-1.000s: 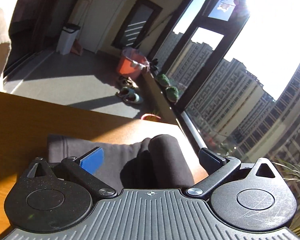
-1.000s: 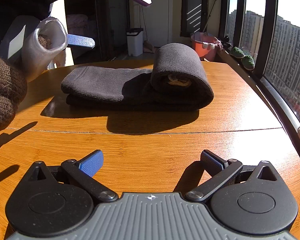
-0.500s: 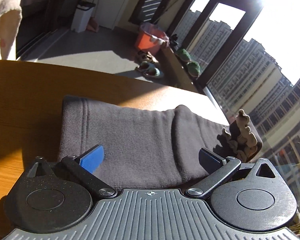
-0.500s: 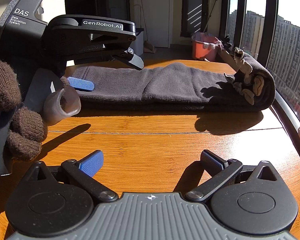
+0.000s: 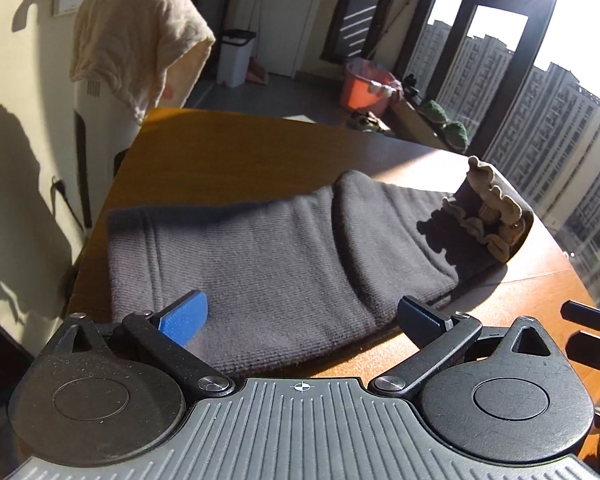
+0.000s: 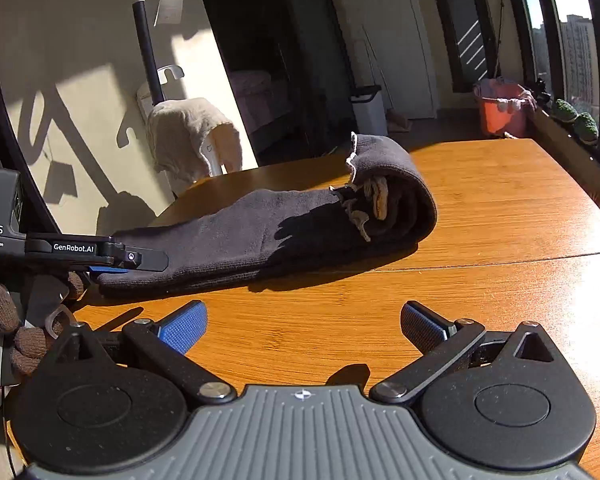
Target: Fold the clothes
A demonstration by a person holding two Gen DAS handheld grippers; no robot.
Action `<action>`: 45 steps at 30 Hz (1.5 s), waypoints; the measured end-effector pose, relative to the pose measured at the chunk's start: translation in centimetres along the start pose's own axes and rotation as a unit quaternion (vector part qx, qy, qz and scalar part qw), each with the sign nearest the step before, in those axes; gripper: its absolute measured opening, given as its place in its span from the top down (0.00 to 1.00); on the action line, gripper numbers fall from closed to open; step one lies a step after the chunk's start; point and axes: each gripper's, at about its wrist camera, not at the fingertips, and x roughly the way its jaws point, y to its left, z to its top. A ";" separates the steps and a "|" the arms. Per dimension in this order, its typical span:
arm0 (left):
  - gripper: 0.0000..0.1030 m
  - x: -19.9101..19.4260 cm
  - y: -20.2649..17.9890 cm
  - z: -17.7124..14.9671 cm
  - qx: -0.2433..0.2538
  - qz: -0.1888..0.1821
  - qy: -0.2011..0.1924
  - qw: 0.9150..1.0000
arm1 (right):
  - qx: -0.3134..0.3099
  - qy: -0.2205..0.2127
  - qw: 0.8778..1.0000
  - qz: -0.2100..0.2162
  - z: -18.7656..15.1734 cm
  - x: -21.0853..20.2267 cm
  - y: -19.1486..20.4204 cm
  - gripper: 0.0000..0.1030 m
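The roll came undone on me. A second earlier the dark grey garment (image 5: 260,264) sat doubled over itself near the middle of the wooden surface (image 6: 500,200); at this moment it lay stretched long and flat across it, with only its far end (image 6: 396,196) curled up toward the window, pale trim showing inside. My left gripper (image 5: 302,316) had dropped low to the near hem, fingers apart, clamped on nothing, blue pad (image 5: 184,316) right over the cloth. My right gripper (image 6: 304,326) hung back over bare wood, fingers spread too, well short of the fabric. So I judged the fold reset: it had been laid out lengthwise, and the next fold had yet to start.
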 end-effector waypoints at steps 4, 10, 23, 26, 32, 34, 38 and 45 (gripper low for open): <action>0.00 0.0 0.2 -0.2 -0.013 -0.017 -0.021 1.000 | 0.000 0.006 0.997 0.073 3.5 3.1 0.5 0.00; 0.00 0.7 0.0 -0.5 0.004 -0.020 -0.033 0.999 | 0.054 0.093 0.994 -0.012 5.8 11.7 -1.9 0.00; 0.00 3.3 -4.9 -0.3 0.062 0.009 -0.013 0.998 | -0.006 0.047 0.973 -0.226 3.5 13.3 -3.1 0.00; 0.00 3.8 -5.9 -0.6 0.089 0.035 -0.013 0.995 | -0.024 0.062 0.966 -0.248 2.7 12.6 -2.5 0.00; 0.00 3.0 -6.0 -1.7 0.081 0.011 -0.029 0.996 | -0.013 0.063 0.960 -0.274 0.5 8.6 -1.7 0.00; 0.00 2.6 -6.0 -2.3 0.085 0.001 -0.039 0.996 | -0.010 0.061 0.958 -0.280 -0.1 7.4 -1.5 0.00; 0.00 2.2 -6.6 -3.0 0.088 0.011 -0.045 0.995 | -0.007 0.061 0.955 -0.289 -1.2 5.6 -0.7 0.00; 0.00 1.7 -6.8 -3.6 0.067 0.020 -0.051 0.996 | -0.003 0.067 0.957 -0.283 -1.6 4.3 -0.3 0.00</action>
